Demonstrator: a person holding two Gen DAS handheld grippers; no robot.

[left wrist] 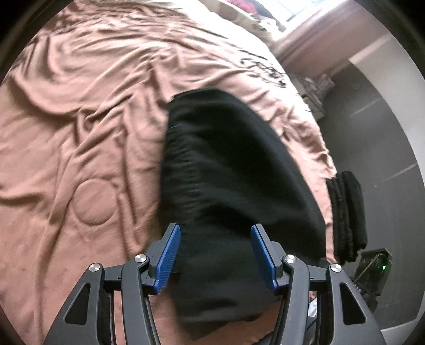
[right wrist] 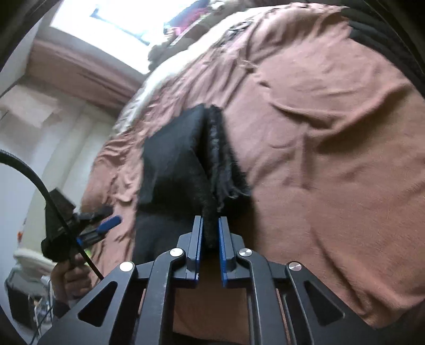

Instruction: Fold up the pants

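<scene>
The black fabric pants (left wrist: 233,169) lie folded into a long dark slab on the wrinkled pinkish-brown bed cover (left wrist: 87,111), near the side of the bed that drops to the dark grey floor (left wrist: 379,138). In the left wrist view the left tongs (left wrist: 215,254) stand wide apart, their blue ribbed pads (left wrist: 167,261) on either side of the near end of the pants; the cloth passes between them, but neither pad presses it, and whether the left pad brushes the fabric cannot be told. A stack of folded black garments (left wrist: 346,215) rests at the bed's edge just beyond the pants, with a small black device showing a green light (left wrist: 375,265) below it on the floor side. In the right wrist view the right tongs (right wrist: 211,231) are nearly closed, pinching a narrow upright fold of the pants' (right wrist: 175,169) black cloth between their blue pads (right wrist: 198,238). Ahead of that grip the fabric rises off the cover and spreads into two flaps, a smooth one on the left and a fuzzier, frayed-looking one (right wrist: 225,162) on the right. At the left edge of this view the left tongs (right wrist: 106,224) appear from the side, held by the person's hand (right wrist: 69,276), with a black cable (right wrist: 39,185) arching over it. A bright window (right wrist: 119,18) shows at the top beyond the bed.
</scene>
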